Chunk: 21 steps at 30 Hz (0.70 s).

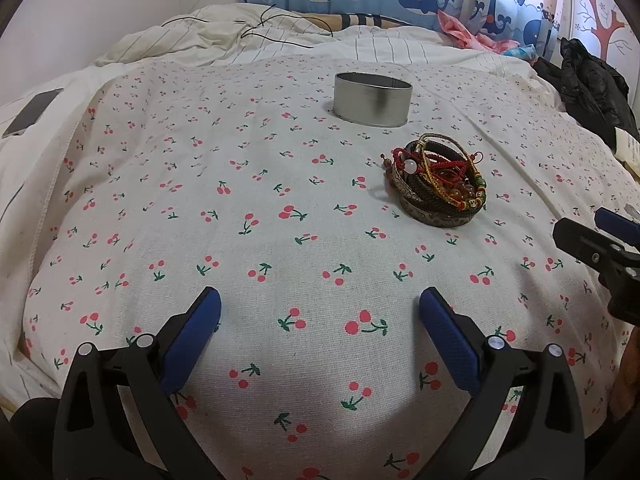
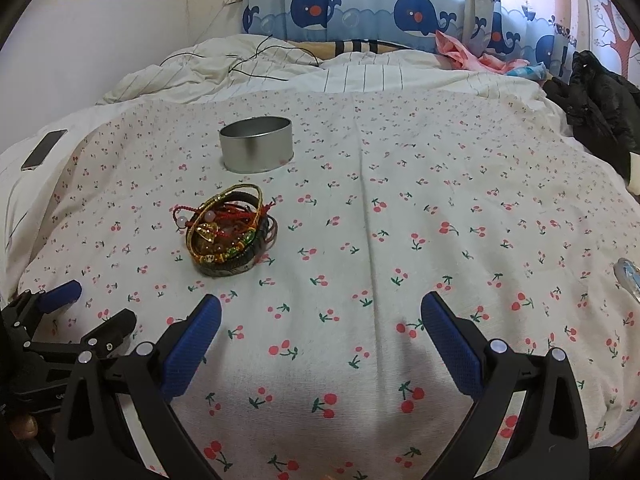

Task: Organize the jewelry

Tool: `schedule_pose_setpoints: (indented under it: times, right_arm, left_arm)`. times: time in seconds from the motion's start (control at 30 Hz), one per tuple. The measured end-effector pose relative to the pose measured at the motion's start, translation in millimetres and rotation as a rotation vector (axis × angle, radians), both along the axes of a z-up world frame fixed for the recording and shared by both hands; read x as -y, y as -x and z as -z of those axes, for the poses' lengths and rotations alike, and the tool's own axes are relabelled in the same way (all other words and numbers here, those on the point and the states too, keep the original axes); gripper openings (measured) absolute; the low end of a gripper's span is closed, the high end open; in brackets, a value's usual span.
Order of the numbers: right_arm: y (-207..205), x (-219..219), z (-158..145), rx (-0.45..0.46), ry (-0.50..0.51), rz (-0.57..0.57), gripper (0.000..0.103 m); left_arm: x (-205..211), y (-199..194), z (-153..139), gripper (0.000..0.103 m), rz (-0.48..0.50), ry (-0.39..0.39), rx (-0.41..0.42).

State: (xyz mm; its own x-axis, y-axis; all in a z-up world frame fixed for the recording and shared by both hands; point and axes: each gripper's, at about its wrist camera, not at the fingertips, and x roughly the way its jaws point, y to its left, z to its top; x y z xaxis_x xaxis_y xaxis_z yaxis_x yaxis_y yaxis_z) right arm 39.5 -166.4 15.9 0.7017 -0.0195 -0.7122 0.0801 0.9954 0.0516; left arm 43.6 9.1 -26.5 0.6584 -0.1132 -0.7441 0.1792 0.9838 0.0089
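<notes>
Bracelets (image 1: 436, 188) lie in one tangled heap on the cherry-print cloth (image 1: 248, 184) of the bed, near the open round metal tin (image 1: 373, 98): woven cords, glass beads and stiff bangles, all interlocked. I think it is better to pinch one rigid bangle, not a loose cord. Left tool (image 1: 320, 308) and right tool (image 2: 320, 312) both stand wide apart, empty.

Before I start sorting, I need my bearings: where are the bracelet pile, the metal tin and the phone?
bracelet pile (image 1: 436, 184), left wrist view, on the tangled cords at its middle.
metal tin (image 1: 372, 106), left wrist view, on its near outer wall.
phone (image 2: 44, 149), right wrist view, on its screen.
</notes>
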Motion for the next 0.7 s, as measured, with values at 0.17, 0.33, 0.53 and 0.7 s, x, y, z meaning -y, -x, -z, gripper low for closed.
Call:
schedule_pose_setpoints:
  times: [0.17, 0.33, 0.53, 0.7]
  right_arm:
    - [-1, -2, 3, -0.014, 0.001, -0.002, 0.096]
    - [-2, -3, 5, -0.029, 0.005, -0.004, 0.096]
    - [-4, -4, 10, -0.053, 0.015, -0.007, 0.096]
    - [-5, -5, 13, -0.068, 0.023, -0.009, 0.096]
  left_arm:
    - [0, -1, 0, 0.096, 0.000, -0.003, 0.003]
    - [1, 0, 0, 0.096, 0.000, -0.007, 0.007]
    - [2, 0, 0, 0.096, 0.000, -0.012, 0.010]
    - [1, -1, 0, 0.096, 0.000, -0.012, 0.011]
